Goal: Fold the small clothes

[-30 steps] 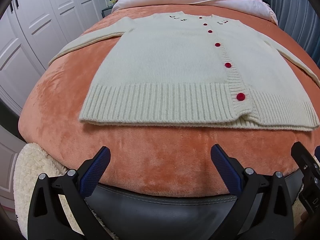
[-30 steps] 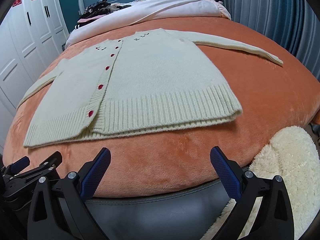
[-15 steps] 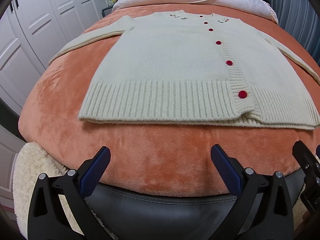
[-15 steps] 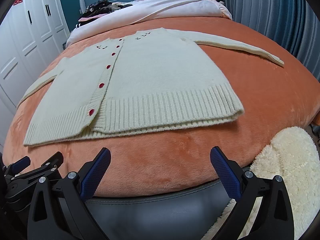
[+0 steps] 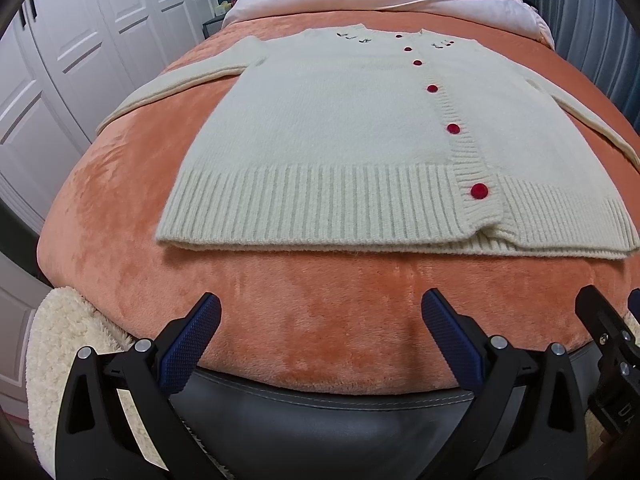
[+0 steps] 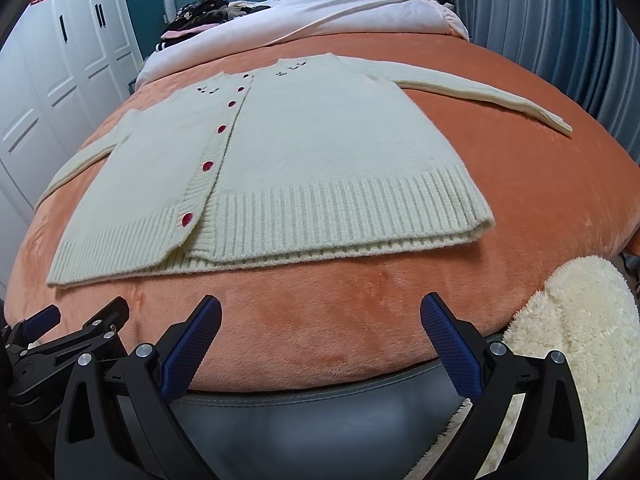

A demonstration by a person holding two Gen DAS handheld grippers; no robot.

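The cardigan [image 5: 352, 136] is laid flat and buttoned on the orange blanket [image 5: 280, 312], ahead of both sets of fingers, with its hem nearest. The left gripper [image 5: 320, 336] and right gripper [image 6: 320, 336] are spread wide and hold nothing. Folding is judged not yet begun; a sleeve or side edge must first be reached and pinched.

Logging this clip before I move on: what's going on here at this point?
A cream cardigan with red buttons lies flat and buttoned on an orange blanket covering a bed, both sleeves spread outward. Nothing is folded yet. The left claw and right claw are both open and empty, held side by side at the foot of the bed, short of the cardigan's ribbed hem. Neither touches the garment.
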